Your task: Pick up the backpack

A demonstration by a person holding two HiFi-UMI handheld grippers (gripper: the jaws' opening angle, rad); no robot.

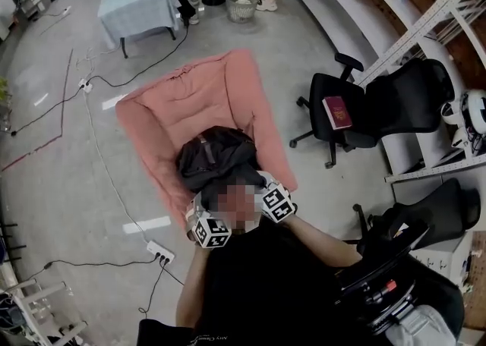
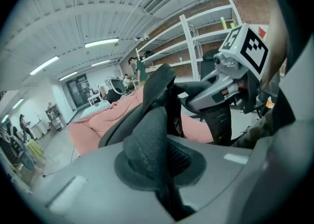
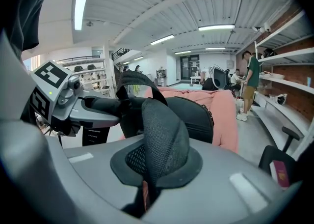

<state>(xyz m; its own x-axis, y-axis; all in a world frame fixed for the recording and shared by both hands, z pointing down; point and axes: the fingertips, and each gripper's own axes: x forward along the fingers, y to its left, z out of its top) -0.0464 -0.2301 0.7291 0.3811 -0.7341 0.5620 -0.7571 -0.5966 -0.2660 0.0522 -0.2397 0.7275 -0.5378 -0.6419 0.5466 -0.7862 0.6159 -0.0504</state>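
Observation:
The black backpack (image 1: pixel 216 156) lies on a pink beanbag cushion (image 1: pixel 194 98) on the floor, just ahead of me. Both grippers are at its near edge. My left gripper (image 1: pixel 202 212) is shut on a black mesh shoulder strap (image 2: pixel 149 139), which stands up folded between the jaws of the left gripper (image 2: pixel 164 174). My right gripper (image 1: pixel 267 189) is shut on the other mesh strap (image 3: pixel 164 137), pinched at the right gripper (image 3: pixel 149 174). The backpack body (image 3: pixel 194 115) shows beyond it. Each gripper view shows the other gripper close alongside.
A black office chair (image 1: pixel 364 105) with a red book (image 1: pixel 338 111) on its seat stands to the right. Metal shelving (image 1: pixel 425 18) runs behind it. A cloth-covered table (image 1: pixel 140 3) and a person stand at the back. A power strip (image 1: pixel 159 252) and cables lie at the left.

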